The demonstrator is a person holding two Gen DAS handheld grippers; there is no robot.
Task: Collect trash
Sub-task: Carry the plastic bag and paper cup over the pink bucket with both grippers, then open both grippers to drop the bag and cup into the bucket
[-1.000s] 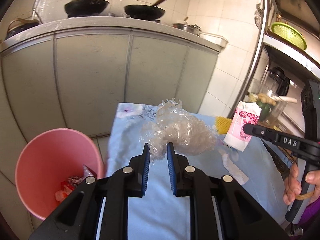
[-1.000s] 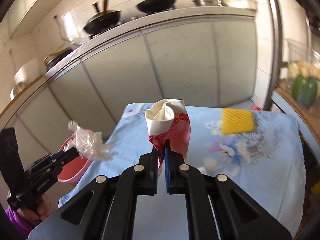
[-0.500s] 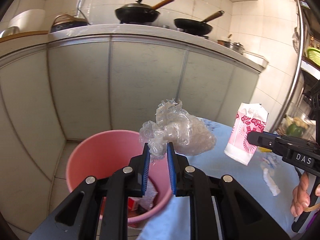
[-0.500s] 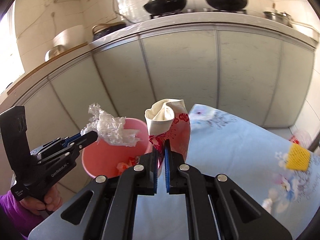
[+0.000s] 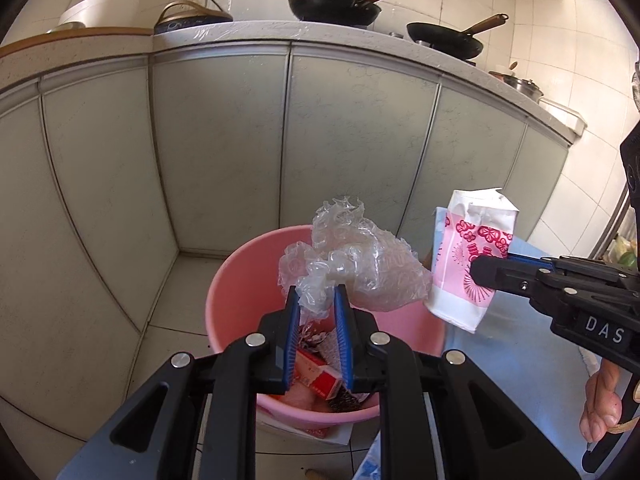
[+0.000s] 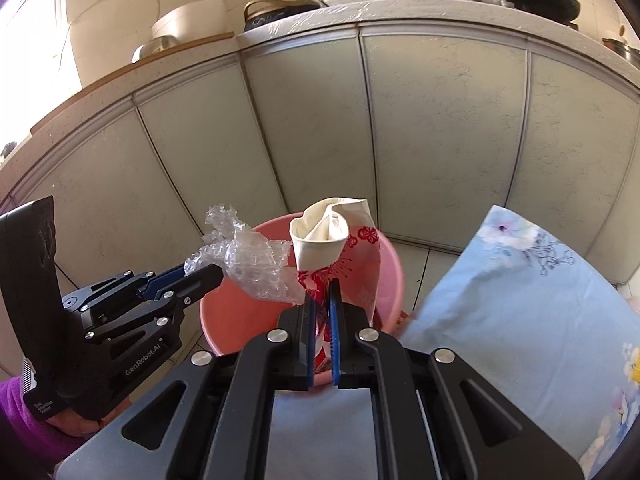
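Note:
My left gripper (image 5: 316,296) is shut on a crumpled clear plastic wrap (image 5: 360,264) and holds it above the pink bin (image 5: 240,292). The bin stands on the floor and holds several pieces of trash, among them a red packet (image 5: 320,376). My right gripper (image 6: 322,292) is shut on a white paper carton with pink flowers (image 6: 332,248), held over the same bin (image 6: 384,276). The carton also shows in the left wrist view (image 5: 468,264), and the wrap in the right wrist view (image 6: 252,264).
Grey cabinet doors (image 5: 220,140) stand close behind the bin under a counter with two woks (image 5: 332,4). A table with a pale blue flowered cloth (image 6: 520,300) is to the right of the bin. The floor is tiled.
Both grippers have swung left from over the table to above the pink bin, each still holding its piece of trash. The bin now sits right under them.

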